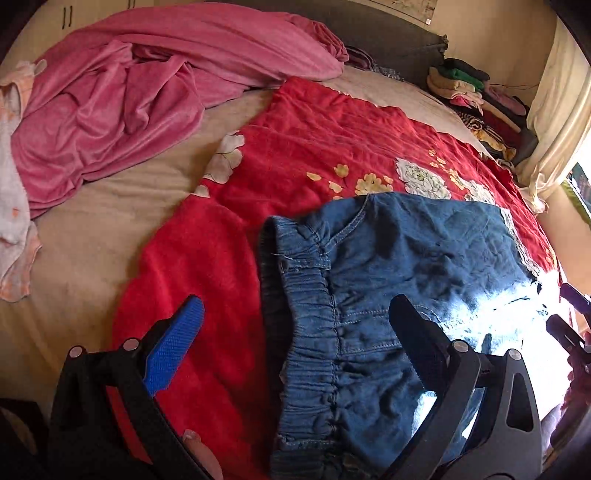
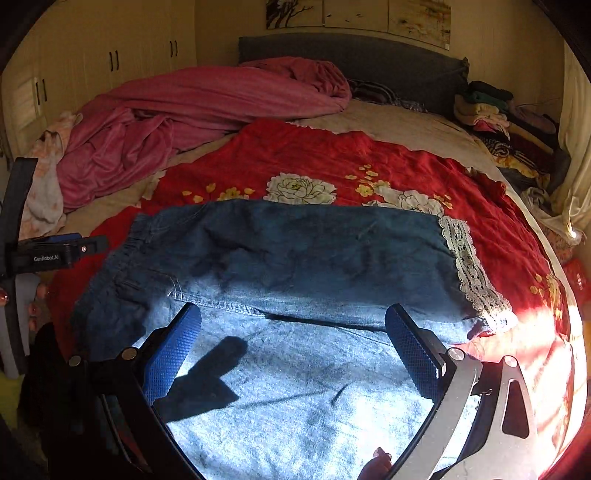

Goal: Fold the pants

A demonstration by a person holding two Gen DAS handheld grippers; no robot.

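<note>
Denim pants (image 2: 295, 258) with a lace hem (image 2: 472, 273) lie flat across the red floral blanket (image 2: 369, 155) on the bed, so we lower our spread, empty left gripper (image 1: 295, 325) onto the elastic waistband (image 1: 314, 332) and our equally wide-open right gripper (image 2: 293, 332) mid-leg, pinching both layers squarely before folding.

This is a home bedroom. A wide bed (image 2: 406, 122) with a grey padded headboard (image 2: 369, 62) fills the room, spread with a red flowered blanket (image 2: 424, 173) and a rumpled pink blanket (image 2: 184, 110). Cream wardrobe doors (image 2: 110, 55) line one wall, paintings (image 2: 358, 13) hang above the headboard, stacked clothes (image 2: 498, 118) sit beside a pale curtain (image 2: 576, 147).
</note>
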